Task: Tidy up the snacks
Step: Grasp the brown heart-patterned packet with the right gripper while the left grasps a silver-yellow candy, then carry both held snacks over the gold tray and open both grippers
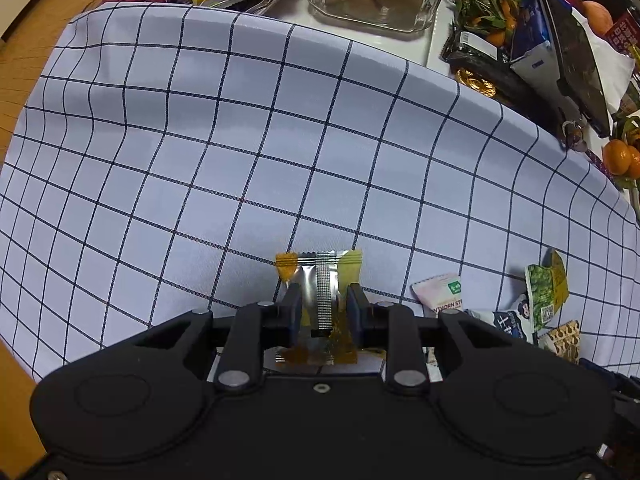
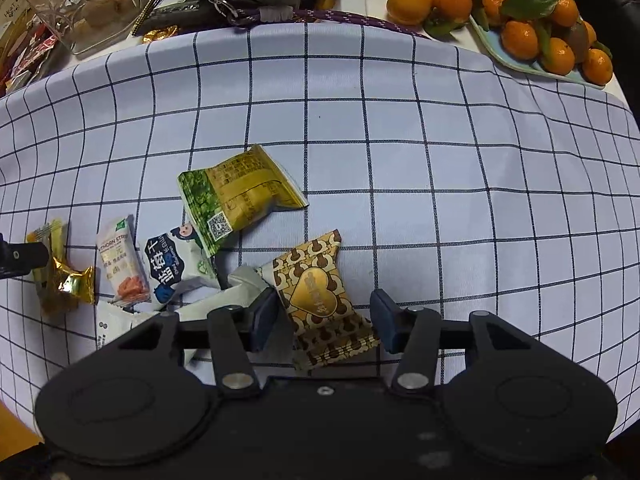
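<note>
While the left gripper (image 1: 324,304) clamps a silver-and-yellow packet (image 1: 324,280) over the checked cloth (image 1: 200,140), the right gripper (image 2: 326,320) is partly open. Its pads straddle a brown heart-print packet (image 2: 320,292) without pressing it.

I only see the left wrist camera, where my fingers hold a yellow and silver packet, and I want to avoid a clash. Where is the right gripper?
Observer: The right gripper hangs over a brown packet with a gold heart on the checked cloth.
Operator: Has it gripped that packet?
Observer: No. Its fingers stand open on either side of it, not pressing.
Operator: Anything else under it?
Observer: A crumpled white wrapper lies beside the packet, partly behind the finger on the picture's left.
</note>
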Demonstrator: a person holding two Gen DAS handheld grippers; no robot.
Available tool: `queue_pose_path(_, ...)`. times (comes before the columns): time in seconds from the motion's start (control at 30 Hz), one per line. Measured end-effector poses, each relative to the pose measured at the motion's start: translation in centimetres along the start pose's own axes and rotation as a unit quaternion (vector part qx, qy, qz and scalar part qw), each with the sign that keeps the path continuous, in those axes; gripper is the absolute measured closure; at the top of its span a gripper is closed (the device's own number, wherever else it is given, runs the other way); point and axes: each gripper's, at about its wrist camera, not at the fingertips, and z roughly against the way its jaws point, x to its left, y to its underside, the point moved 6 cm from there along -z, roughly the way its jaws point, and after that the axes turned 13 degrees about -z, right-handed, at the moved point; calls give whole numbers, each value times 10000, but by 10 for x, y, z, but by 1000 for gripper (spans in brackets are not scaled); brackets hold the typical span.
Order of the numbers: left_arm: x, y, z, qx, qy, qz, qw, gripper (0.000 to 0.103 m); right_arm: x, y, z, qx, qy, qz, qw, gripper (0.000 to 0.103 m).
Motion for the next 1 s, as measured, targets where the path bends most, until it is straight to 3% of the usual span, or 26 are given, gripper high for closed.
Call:
queue_pose_path(0.27, -13, -9, -10, -52, -325, -179, 9993, 65, -9, 2, -4, 302, -95, -236, 9992, 69)
queue_pose_path(0.5, -5, -7, -3, -92, -347, -45, 9993, 64, -22, -4, 3, 242, -141, -465, 9985, 71)
queue_pose_path(0.67, 2, -5, -5, -106, -46, 135, 9998, 62, -20, -10, 19, 102, -332, -569, 9978, 71)
queue_pose_path(0.87, 1, -4, -12, -45, -289, 130, 9995, 51, -14, -7, 30, 41, -467, -545, 9974, 71)
queue_pose_path(1.0, 1, -5, -12, -42, -346, 219, 9992, 50, -13, -7, 28, 77, -505, -532, 9973, 71)
